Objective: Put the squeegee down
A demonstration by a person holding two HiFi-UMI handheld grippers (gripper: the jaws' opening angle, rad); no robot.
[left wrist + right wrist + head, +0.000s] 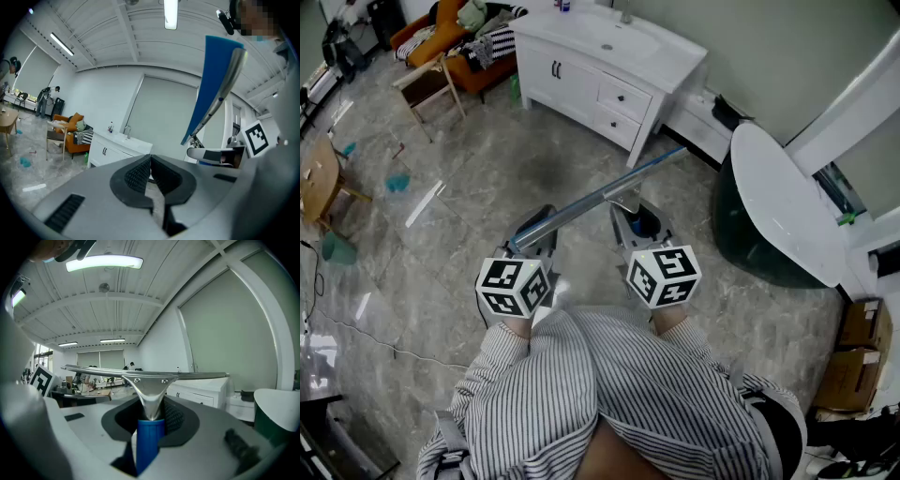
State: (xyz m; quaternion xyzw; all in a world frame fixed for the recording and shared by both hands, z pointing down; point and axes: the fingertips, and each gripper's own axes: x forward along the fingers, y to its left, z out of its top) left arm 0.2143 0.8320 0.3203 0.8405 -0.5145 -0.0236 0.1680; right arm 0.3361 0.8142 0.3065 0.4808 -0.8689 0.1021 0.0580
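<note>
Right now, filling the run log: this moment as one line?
right tool: shut on blue-handled metal squeegee | left tool: shut, empty | squeegee: aloft, not yet down

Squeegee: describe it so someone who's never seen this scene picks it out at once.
In front of the white vanity cabinet, a person in a striped shirt holds two grippers. The squeegee is clamped in the right gripper by its blue handle. Its long metal blade slants across toward the shut, empty left gripper, and it is the only tool held.
</note>
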